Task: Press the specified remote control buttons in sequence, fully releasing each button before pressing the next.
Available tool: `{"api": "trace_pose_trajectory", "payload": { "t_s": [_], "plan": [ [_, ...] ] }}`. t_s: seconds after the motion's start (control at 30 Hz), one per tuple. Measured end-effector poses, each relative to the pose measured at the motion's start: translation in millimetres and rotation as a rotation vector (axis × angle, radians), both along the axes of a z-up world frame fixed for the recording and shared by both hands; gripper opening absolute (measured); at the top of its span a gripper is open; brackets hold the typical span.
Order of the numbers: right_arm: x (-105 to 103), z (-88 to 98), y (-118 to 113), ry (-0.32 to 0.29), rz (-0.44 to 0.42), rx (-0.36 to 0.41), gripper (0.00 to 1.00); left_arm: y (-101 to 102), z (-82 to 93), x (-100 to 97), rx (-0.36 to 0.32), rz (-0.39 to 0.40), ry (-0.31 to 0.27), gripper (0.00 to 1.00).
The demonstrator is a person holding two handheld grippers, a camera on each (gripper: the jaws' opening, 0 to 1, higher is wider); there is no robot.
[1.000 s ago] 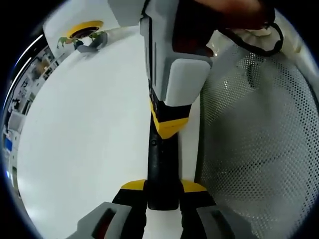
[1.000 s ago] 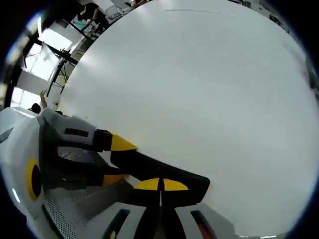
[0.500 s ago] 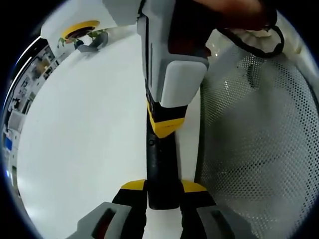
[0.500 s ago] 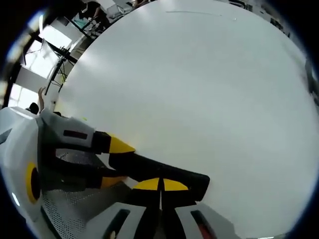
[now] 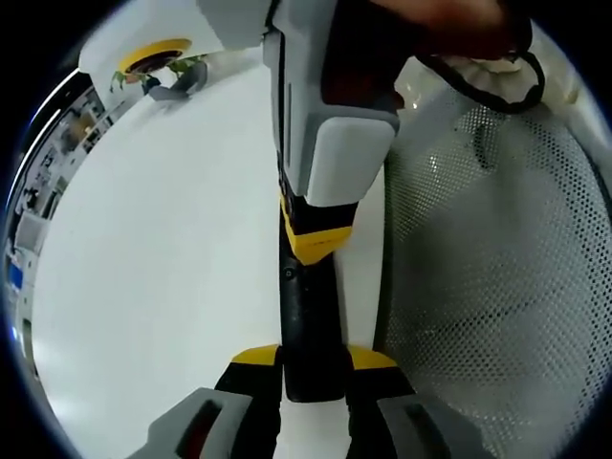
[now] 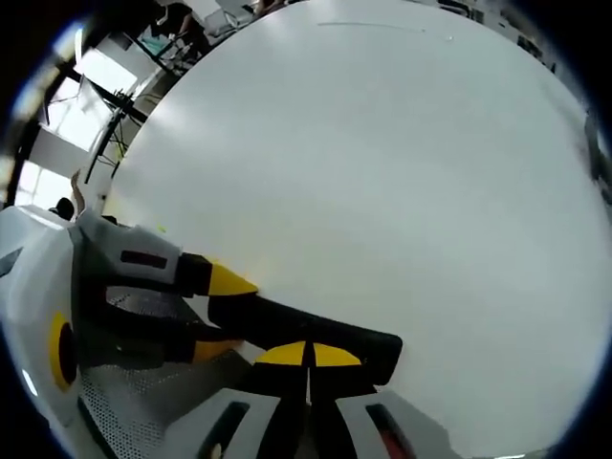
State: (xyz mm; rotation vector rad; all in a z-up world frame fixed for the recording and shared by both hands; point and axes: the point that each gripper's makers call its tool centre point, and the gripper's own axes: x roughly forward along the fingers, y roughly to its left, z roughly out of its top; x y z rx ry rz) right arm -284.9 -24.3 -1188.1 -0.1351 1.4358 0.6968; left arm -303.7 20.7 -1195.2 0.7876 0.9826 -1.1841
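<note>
Your left gripper (image 5: 313, 368) clamps the near end of the black remote control (image 5: 308, 320) at the bottom centre of the left gripper view, on the white table (image 5: 163, 268). Your right gripper (image 6: 308, 361) has its yellow-tipped jaws closed together, resting on the remote's far end. A white mesh fabric (image 5: 488, 277) fills the right side, and a yellow tape roll (image 5: 158, 55) lies upper left.

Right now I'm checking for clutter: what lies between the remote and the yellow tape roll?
In the left gripper view, only bare white table lies between the black remote held by the left gripper and the yellow tape roll.
</note>
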Motion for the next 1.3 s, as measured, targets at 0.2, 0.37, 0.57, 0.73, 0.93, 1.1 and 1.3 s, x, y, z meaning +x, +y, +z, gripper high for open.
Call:
{"api": "trace_pose_trajectory", "payload": {
  "t_s": [0.2, 0.37, 0.57, 0.73, 0.93, 1.1, 1.3],
  "plan": [
    [0.2, 0.0, -0.5, 0.001, -0.007, 0.006, 0.00, 0.2, 0.0, 0.0, 0.000, 0.001, 0.000, 0.24],
    [0.1, -0.1, 0.0, -0.004, -0.002, 0.004, 0.00, 0.3, -0.1, 0.1, 0.002, 0.001, 0.001, 0.24],
    [0.1, 0.0, -0.2, 0.002, -0.004, 0.011, 0.00, 0.3, 0.0, -0.1, 0.001, 0.001, 0.001, 0.24],
    [-0.7, 0.7, 0.1, 0.003, -0.004, 0.012, 0.00, 0.4, 0.1, -0.2, 0.001, 0.002, 0.002, 0.25],
    [-0.8, 0.8, 0.1, 0.005, -0.004, 0.013, 0.00, 0.4, 0.3, -0.3, 0.002, 0.002, 0.002, 0.25],
    [-1.0, 1.1, 0.2, 0.005, -0.003, 0.012, 0.00, 0.3, 0.2, -0.3, 0.002, 0.001, 0.002, 0.25],
    [-0.7, 1.1, 0.2, 0.006, -0.004, 0.014, 0.00, 0.4, 0.3, -0.4, 0.004, 0.000, 0.002, 0.25]
  ]
}}
